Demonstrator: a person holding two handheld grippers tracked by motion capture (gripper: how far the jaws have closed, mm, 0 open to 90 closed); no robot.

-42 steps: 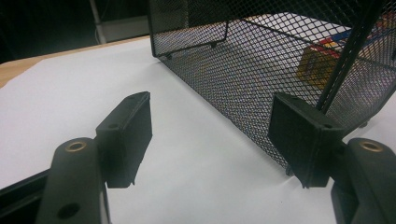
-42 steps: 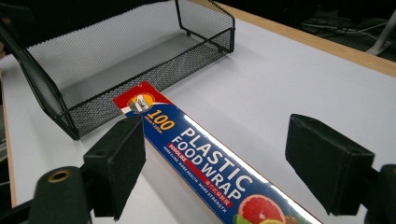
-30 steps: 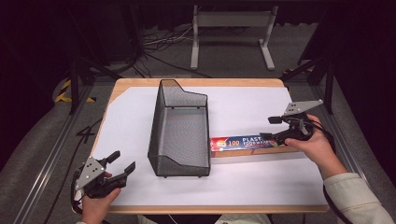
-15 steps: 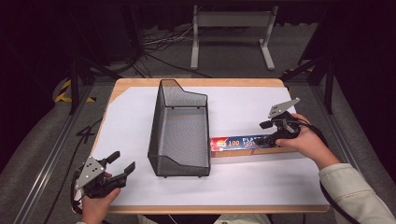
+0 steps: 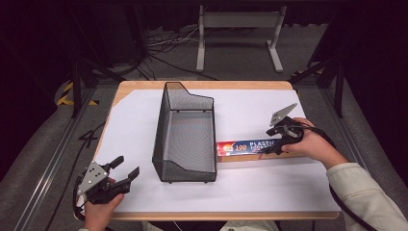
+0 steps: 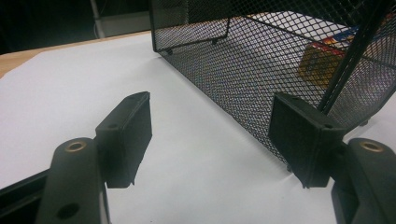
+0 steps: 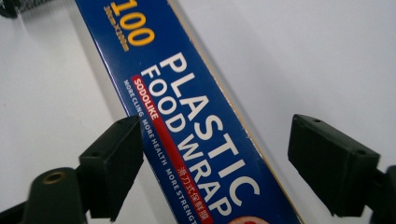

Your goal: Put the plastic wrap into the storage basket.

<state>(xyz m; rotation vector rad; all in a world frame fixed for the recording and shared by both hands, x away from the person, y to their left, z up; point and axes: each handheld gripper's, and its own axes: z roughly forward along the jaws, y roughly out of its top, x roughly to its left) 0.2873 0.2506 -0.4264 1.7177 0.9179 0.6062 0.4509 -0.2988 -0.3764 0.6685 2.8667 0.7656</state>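
Note:
A long blue box of plastic food wrap (image 5: 243, 146) lies flat on the white sheet, its left end against the black mesh basket (image 5: 160, 130). My right gripper (image 5: 269, 143) is low over the box's right part. In the right gripper view the box (image 7: 187, 116) runs between the two jaws. They have just been opening: the right pad stands clear of it and the left pad sits at its edge without pressing. My left gripper (image 5: 126, 165) rests open near the table's front left corner with nothing between its jaws, pointing at the basket's (image 6: 243, 60) near wall.
The white sheet (image 5: 269, 192) covers most of the wooden table (image 5: 144, 86). The basket stands lengthwise in the middle and looks empty. A grey metal stand (image 5: 235, 29) and cables lie on the floor beyond the far edge.
My right gripper has moved left and down onto the wrap box, and its jaws stand wider. The left gripper, the basket and the box have stayed put.

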